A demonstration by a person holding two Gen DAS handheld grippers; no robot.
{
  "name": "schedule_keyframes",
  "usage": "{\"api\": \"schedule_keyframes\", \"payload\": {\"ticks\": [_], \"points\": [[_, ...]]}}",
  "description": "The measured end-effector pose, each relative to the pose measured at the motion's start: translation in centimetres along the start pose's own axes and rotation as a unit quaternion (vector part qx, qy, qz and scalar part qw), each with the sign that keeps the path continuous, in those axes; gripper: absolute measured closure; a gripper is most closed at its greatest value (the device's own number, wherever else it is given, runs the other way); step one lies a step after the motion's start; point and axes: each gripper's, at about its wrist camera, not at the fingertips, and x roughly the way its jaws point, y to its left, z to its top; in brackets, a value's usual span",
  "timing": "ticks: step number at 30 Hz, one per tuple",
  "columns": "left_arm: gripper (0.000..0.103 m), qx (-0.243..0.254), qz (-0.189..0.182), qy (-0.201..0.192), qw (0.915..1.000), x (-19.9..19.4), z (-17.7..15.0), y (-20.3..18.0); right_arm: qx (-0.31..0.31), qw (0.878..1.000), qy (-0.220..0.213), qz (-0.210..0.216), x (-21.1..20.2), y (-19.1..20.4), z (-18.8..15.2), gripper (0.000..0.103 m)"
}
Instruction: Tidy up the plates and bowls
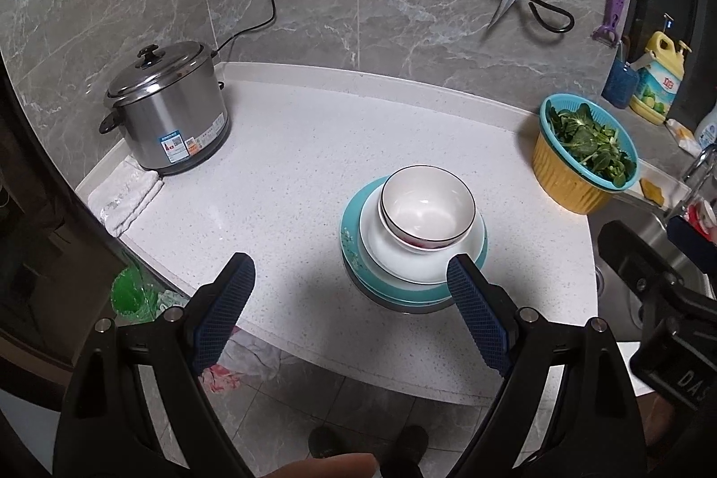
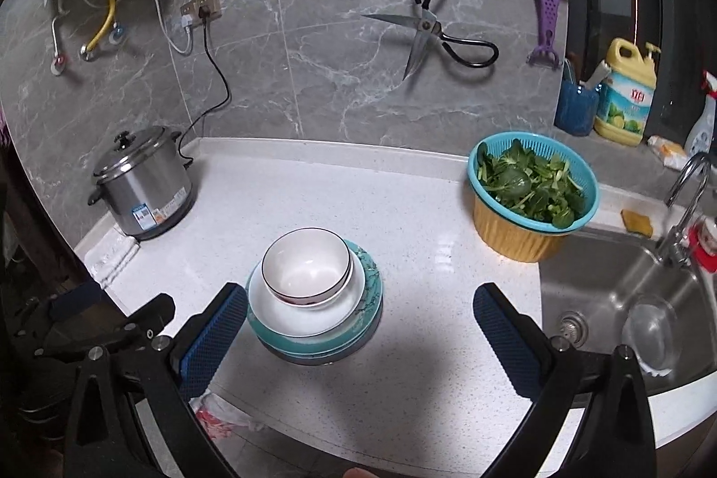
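Note:
A stack of dishes stands on the white counter (image 1: 291, 164). On top are white bowls with a dark rim (image 1: 427, 207), nested, also in the right wrist view (image 2: 307, 265). Under them is a white plate (image 1: 399, 258), then teal plates (image 1: 354, 240) with a grey one at the bottom. In the right wrist view the white plate (image 2: 295, 314) and teal plates (image 2: 369, 285) show too. My left gripper (image 1: 349, 281) is open and empty, just in front and left of the stack. My right gripper (image 2: 358, 312) is open and empty; the stack sits near its left finger.
A steel cooker (image 1: 168, 110) and a folded cloth (image 1: 125, 195) are at the left. A yellow basin with a teal colander of greens (image 2: 533, 191) stands at the right, beside the sink (image 2: 627, 299). Scissors (image 2: 430, 30) hang on the wall.

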Motion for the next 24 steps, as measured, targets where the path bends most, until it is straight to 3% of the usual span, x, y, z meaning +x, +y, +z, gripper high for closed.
{"api": "schedule_keyframes", "payload": {"ticks": [24], "points": [[0.015,-0.015,0.013,-0.007,0.9998,-0.4,0.9,2.9,-0.001,0.999,0.04,-0.033,1.8,1.5,0.8,0.0]]}}
